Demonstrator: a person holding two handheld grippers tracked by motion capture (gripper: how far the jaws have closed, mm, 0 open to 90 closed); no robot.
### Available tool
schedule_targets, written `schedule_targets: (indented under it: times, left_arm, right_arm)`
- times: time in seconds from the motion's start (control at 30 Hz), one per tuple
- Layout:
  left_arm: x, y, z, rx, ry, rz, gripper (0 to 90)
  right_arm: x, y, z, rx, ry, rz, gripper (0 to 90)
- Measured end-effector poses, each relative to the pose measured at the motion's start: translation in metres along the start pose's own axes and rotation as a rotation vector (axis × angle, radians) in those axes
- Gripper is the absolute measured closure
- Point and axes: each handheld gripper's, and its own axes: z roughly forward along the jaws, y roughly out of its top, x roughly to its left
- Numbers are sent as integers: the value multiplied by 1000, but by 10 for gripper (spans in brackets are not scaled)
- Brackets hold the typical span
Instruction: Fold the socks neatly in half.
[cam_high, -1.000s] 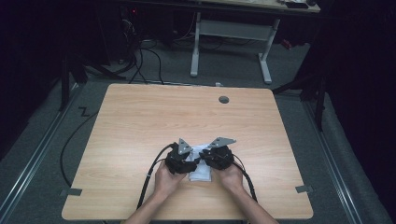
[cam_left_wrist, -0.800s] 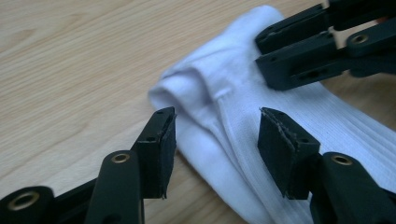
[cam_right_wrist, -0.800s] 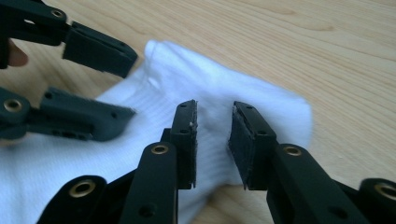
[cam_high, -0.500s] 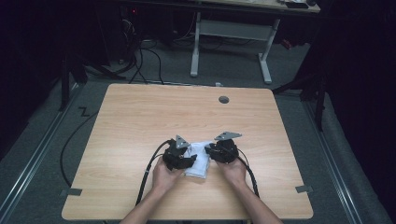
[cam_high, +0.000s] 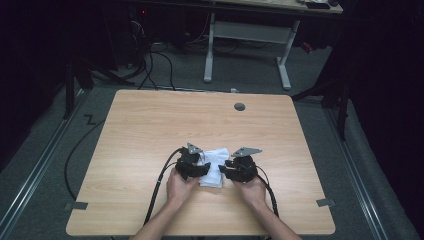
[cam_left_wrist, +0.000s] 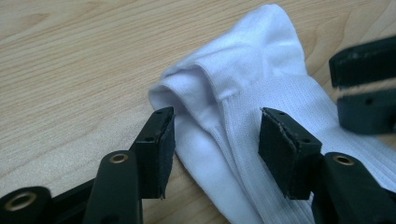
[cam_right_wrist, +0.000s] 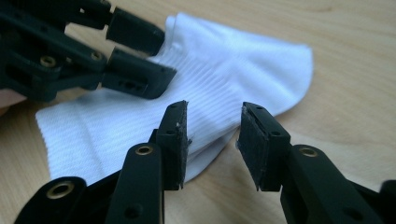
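The left gripper is open with the white sock lying between its jaws, not pinched. The right gripper has just been opening; its jaws stand apart over the sock's edge. In the high view the sock sits low in the middle of the wooden table, partly hidden by both grippers, with a small grey cap farther up.
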Motion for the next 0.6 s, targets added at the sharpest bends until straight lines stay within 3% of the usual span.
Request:
schedule_targets:
  times: [0.1,0.2,0.3,0.4,0.47,0.6]
  left_arm:
    - [0,0,-3,11,-15,0,465]
    - [4,4,-8,-17,-5,15,447]
    - [12,16,-5,3,9,23,375]
    - [19,31,4,48,-28,-5,292]
    - [23,37,10,51,-40,-25,278]
    - [23,43,19,81,-55,4,299]
  right_arm:
    - [0,-2,4,18,-14,-4,614]
    - [-8,-2,8,22,-20,2,613]
    - [-13,1,10,27,-23,-32,614]
    - [-17,8,11,44,-44,-67,624]
    - [-19,10,12,48,-44,-74,633]
    - [-19,12,9,33,-41,-72,680]
